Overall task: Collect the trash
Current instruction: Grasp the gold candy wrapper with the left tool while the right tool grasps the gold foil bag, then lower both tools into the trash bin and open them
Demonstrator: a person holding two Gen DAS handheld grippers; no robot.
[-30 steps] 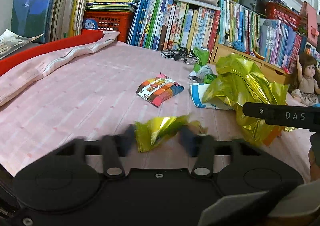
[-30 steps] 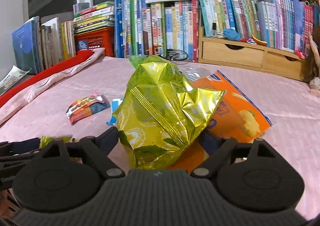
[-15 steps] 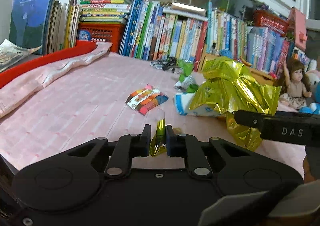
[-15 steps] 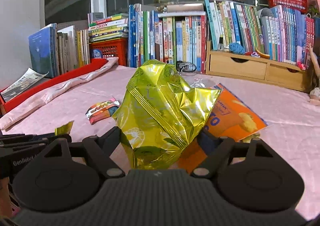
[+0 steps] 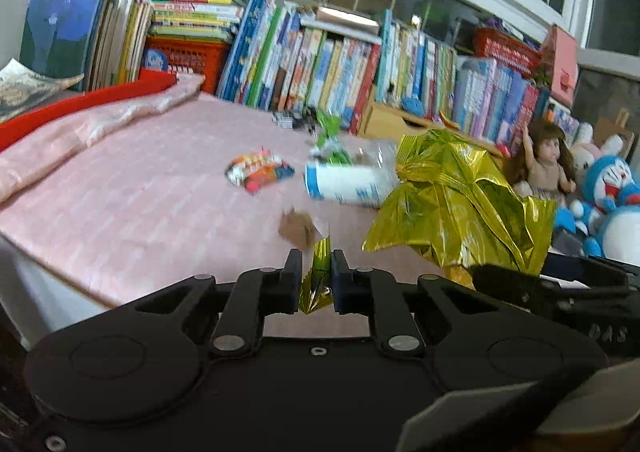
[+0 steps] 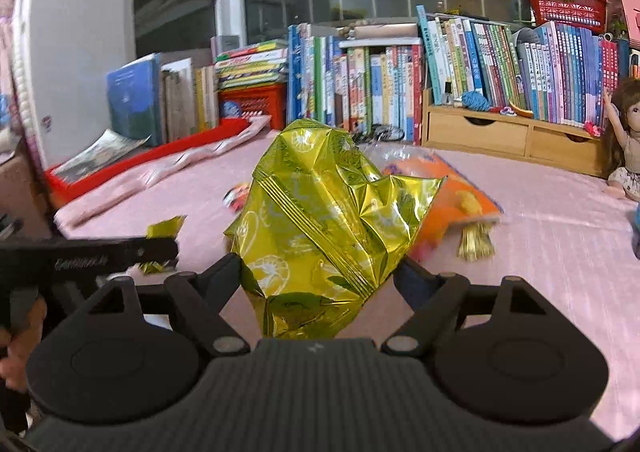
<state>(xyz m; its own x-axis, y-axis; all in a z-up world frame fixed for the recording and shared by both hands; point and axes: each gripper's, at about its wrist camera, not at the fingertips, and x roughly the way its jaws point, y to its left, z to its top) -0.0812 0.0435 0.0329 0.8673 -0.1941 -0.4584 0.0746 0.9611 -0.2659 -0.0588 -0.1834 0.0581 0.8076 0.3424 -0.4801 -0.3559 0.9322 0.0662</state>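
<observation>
My left gripper [image 5: 313, 272] is shut on a small gold foil wrapper scrap [image 5: 316, 279], held above the pink table edge. The same scrap [image 6: 162, 230] shows beside the left gripper in the right wrist view. My right gripper [image 6: 320, 268] is shut on a large crumpled gold snack bag [image 6: 320, 220], which also appears at the right in the left wrist view as the gold bag [image 5: 460, 200]. On the pink cloth lie a striped candy wrapper [image 5: 258, 171], a white and blue packet [image 5: 346, 185], a brown scrap [image 5: 296, 229] and an orange snack bag [image 6: 460, 200].
A row of books [image 5: 320, 64] and a red basket [image 5: 188, 60] line the back. Wooden drawers [image 6: 512, 140] stand at the back right. A doll [image 5: 544, 168] and plush toys [image 5: 608, 192] sit at the right. A red tray edge with folded pink cloth [image 5: 88, 124] lies left.
Both grippers have lifted and pulled back from the table with their wrappers. The left gripper, open around the foil scrap a second ago, has shut on it.
</observation>
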